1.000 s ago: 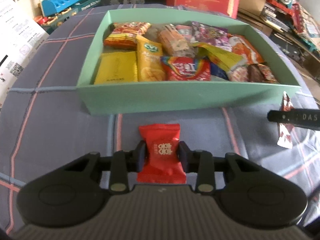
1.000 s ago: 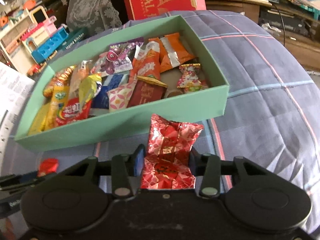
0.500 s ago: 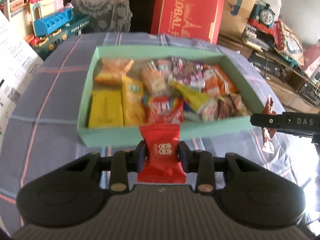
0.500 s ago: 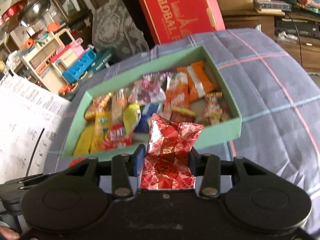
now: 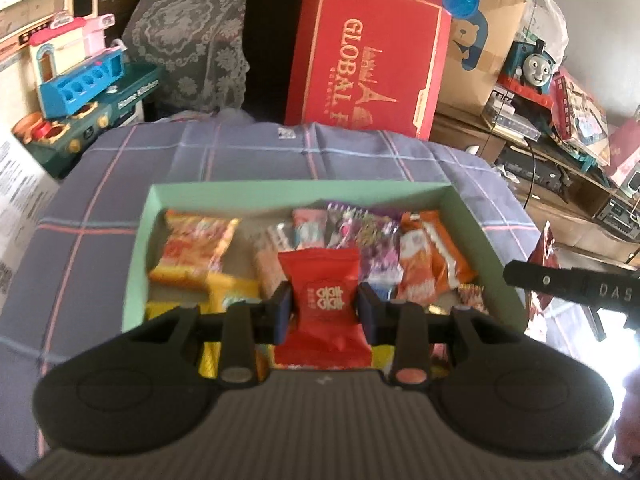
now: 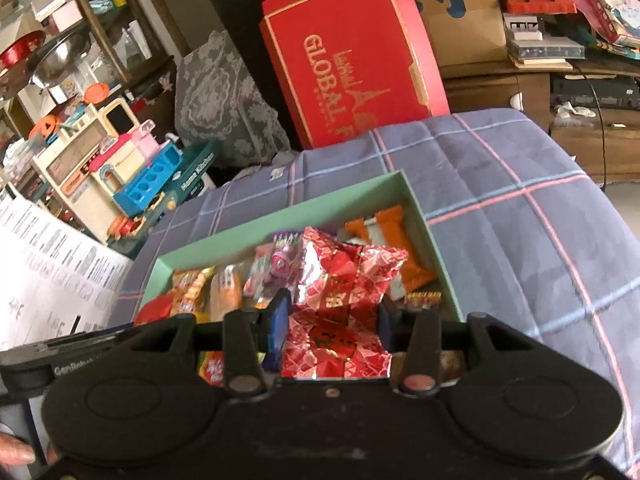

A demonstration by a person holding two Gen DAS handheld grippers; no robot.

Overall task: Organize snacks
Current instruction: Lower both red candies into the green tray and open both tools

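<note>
A mint green box [image 5: 146,240] holding several snack packets sits on a blue plaid cloth; it also shows in the right wrist view [image 6: 424,220]. My left gripper [image 5: 323,311] is shut on a plain red snack packet [image 5: 322,300] and holds it above the box's near side. My right gripper [image 6: 330,322] is shut on a shiny red patterned foil packet [image 6: 340,300] and holds it above the box. The right gripper also shows at the right edge of the left wrist view [image 5: 572,288], with the foil packet [image 5: 545,248] in it.
A red gift box [image 5: 368,64] stands behind the table; it also shows in the right wrist view [image 6: 356,64]. A toy kitchen set [image 5: 80,80] is at the back left. White printed paper [image 6: 44,280] lies at the left. Shelves with a toy train [image 5: 534,66] are at the right.
Both grippers have risen and moved forward with their packets, from in front of the box's near wall to above the box. The box now looks lower and smaller.
</note>
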